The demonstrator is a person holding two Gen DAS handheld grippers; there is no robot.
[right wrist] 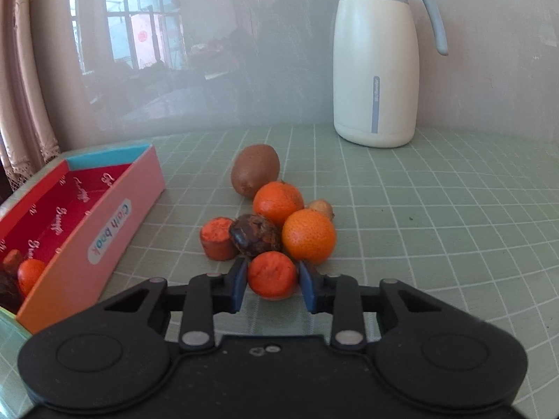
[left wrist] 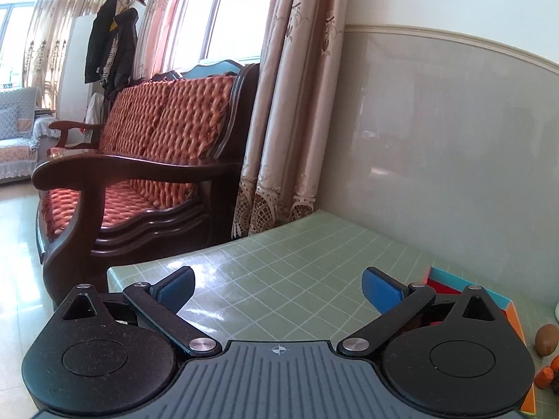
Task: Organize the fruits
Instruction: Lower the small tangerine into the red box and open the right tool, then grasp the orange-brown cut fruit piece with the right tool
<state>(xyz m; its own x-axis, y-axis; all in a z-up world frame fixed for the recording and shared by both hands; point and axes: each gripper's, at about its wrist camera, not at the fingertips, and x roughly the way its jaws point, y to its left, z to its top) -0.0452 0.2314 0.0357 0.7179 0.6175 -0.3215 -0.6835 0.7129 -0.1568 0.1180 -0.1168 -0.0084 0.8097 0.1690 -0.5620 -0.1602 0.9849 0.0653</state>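
Note:
A heap of fruit lies on the green gridded table: a brown kiwi, two tangerines, a dark wrinkled fruit, an orange-red stub and a small yellowish piece. My right gripper is shut on a second orange-red stub at the heap's near edge, with a blue pad against each side. The open pink box at the left holds a tangerine and dark fruit. My left gripper stands open with nothing in it over the table's left part.
A white and grey thermos jug stands at the back right against the wall. In the left wrist view the box, the kiwi and an orange piece show at the right. A wooden sofa and a curtain lie beyond the table's left edge.

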